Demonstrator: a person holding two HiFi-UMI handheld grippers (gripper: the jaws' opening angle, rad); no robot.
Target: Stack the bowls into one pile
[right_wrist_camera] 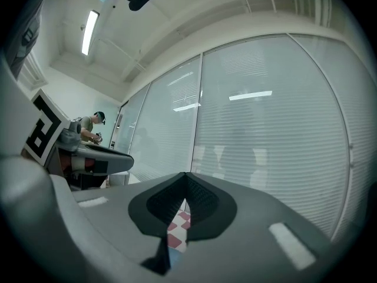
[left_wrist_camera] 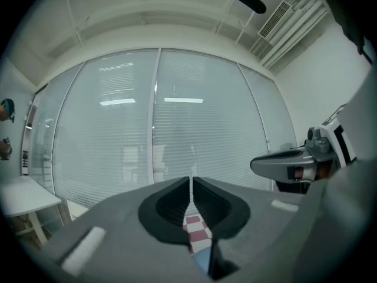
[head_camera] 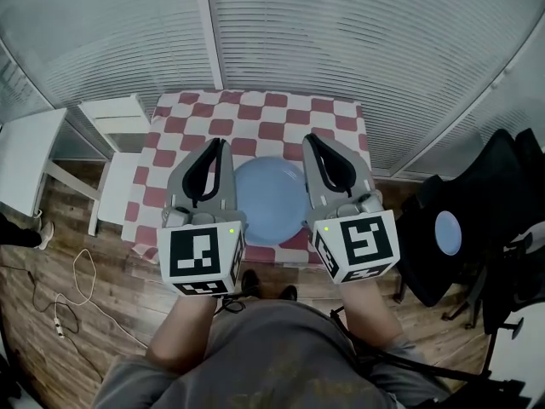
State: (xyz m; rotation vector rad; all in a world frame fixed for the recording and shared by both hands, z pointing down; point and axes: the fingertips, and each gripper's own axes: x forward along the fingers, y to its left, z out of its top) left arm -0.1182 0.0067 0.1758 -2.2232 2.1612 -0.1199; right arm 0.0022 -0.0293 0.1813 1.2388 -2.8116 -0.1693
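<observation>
Left gripper (head_camera: 223,142): held high over the near half of the tabletop; jaws clenched, nothing between them.
Right gripper (head_camera: 308,137): held level beside the left one; jaws pressed together, empty.
Bowl pile (head_camera: 271,201): one pale blue round is seen on the checkered tablecloth (head_camera: 255,113), close to the near edge and midway between the left and right edges. The number of bowls in it cannot be told from above.
Progress: no bowl is seen lying apart on the tabletop, so stacking is judged finished or nearly so. No remaining step is visible.
Far edge: cloth is bare up to the slatted glass wall (head_camera: 358,49); ample room.
Left edge: a white stool (head_camera: 115,113) stands just beside the table, with a cable (head_camera: 72,284) on the floor beyond.
Right edge: a black chair (head_camera: 477,220) stands near the corner; sideways withdrawal there is judged tighter.
Overhead: open, with only the grippers above the pile.
</observation>
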